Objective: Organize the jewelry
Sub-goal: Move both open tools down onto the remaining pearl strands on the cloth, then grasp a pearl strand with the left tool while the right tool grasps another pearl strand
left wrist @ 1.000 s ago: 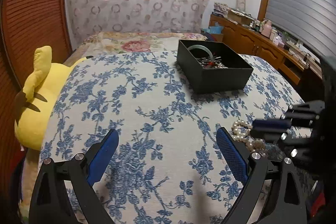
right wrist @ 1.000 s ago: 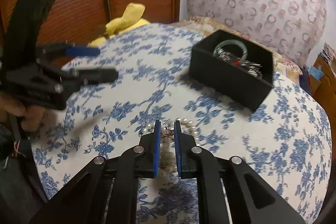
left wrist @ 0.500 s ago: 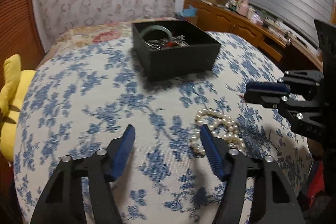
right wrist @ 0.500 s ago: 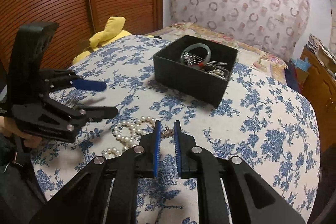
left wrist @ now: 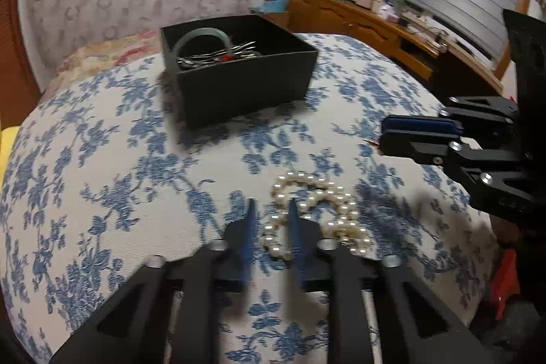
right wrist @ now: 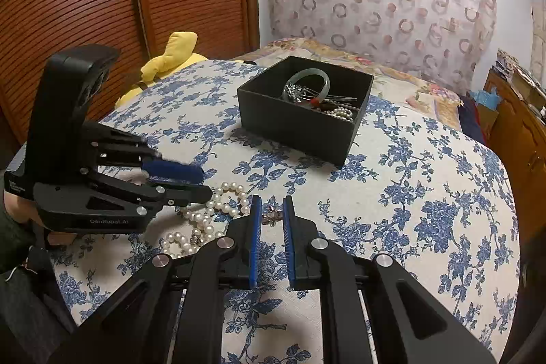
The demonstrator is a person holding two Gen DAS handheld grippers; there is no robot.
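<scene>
While pinched nearly together on a small reddish trinket (right wrist: 270,216), presumably for boxing, black blue-padded right gripper (right wrist: 272,214) held low at 6 o'clock. At 9 o'clock, left gripper (right wrist: 201,181) drawn to a narrow gap at white pearl strand (right wrist: 208,215); hold unconfirmed. Beyond, at 12 o'clock, open black box (right wrist: 300,125) already containing a green bangle (right wrist: 309,81).
</scene>
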